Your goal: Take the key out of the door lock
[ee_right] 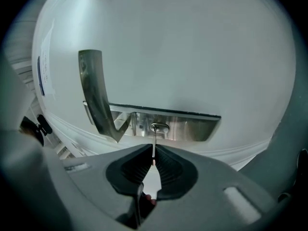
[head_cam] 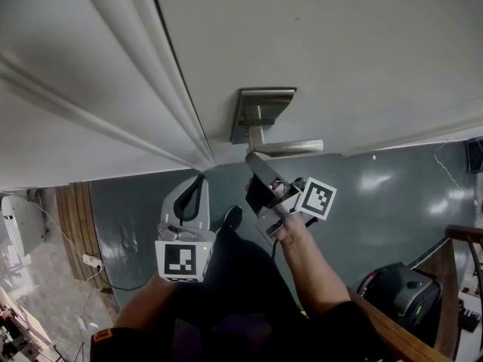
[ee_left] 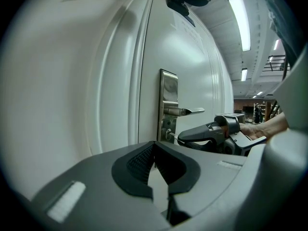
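Observation:
A brushed metal lock plate (head_cam: 260, 111) with a lever handle (head_cam: 290, 148) sits on the white door (head_cam: 339, 44). In the right gripper view, a thin key (ee_right: 154, 141) sticks out of the keyhole (ee_right: 159, 127) below the handle (ee_right: 96, 95). My right gripper (ee_right: 154, 150) is shut on the key's shaft, its ribbed pads pressed on both sides. The left gripper view shows that gripper (ee_left: 185, 137) reaching to the key (ee_left: 172, 135) at the plate (ee_left: 168, 90). My left gripper (head_cam: 198, 181) hangs back near the door frame, jaws together and holding nothing.
White door-frame moulding (head_cam: 136, 89) runs at the left of the door. Below lies a dark glossy floor (head_cam: 392, 194). A black bag (head_cam: 404, 292) and a wooden rail (head_cam: 392, 334) are at the lower right. A power strip (head_cam: 90, 261) lies at the left.

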A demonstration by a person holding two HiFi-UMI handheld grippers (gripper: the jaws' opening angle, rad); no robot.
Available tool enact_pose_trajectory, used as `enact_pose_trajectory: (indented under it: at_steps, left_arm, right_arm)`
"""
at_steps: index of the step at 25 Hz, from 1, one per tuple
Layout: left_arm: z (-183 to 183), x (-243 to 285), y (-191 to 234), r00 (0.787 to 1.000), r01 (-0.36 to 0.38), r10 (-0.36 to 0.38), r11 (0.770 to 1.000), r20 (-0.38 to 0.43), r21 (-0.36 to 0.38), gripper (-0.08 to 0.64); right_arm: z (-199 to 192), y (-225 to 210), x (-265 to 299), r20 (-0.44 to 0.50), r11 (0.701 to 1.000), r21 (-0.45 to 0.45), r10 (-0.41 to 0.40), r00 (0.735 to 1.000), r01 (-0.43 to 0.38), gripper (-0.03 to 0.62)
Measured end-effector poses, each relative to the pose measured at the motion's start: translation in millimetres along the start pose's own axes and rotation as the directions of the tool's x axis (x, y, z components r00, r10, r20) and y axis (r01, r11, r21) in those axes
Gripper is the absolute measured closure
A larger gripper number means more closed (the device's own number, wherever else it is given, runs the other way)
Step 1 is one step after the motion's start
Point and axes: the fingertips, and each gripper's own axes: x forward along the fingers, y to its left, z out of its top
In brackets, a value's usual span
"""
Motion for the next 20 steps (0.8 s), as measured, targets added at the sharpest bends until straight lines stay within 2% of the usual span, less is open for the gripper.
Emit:
enact_pose_trajectory:
  at_steps: [11,20]
  left_arm:
    - [10,-30,-14,0.996,0.078,-0.078,0.997,0.041,0.013,0.541]
    - [9,-98,-17,0.984,0.166,-0.169,0.985,0.062,0.046,0.541]
  right_arm:
    - [-39,18,-42,0.071,1.000,-0.018,0.005,0.997,-0.004,0.577]
    - [-110,54,-67,0.105,0.996,-0.094,0.024,0.994,-0.014,0.577]
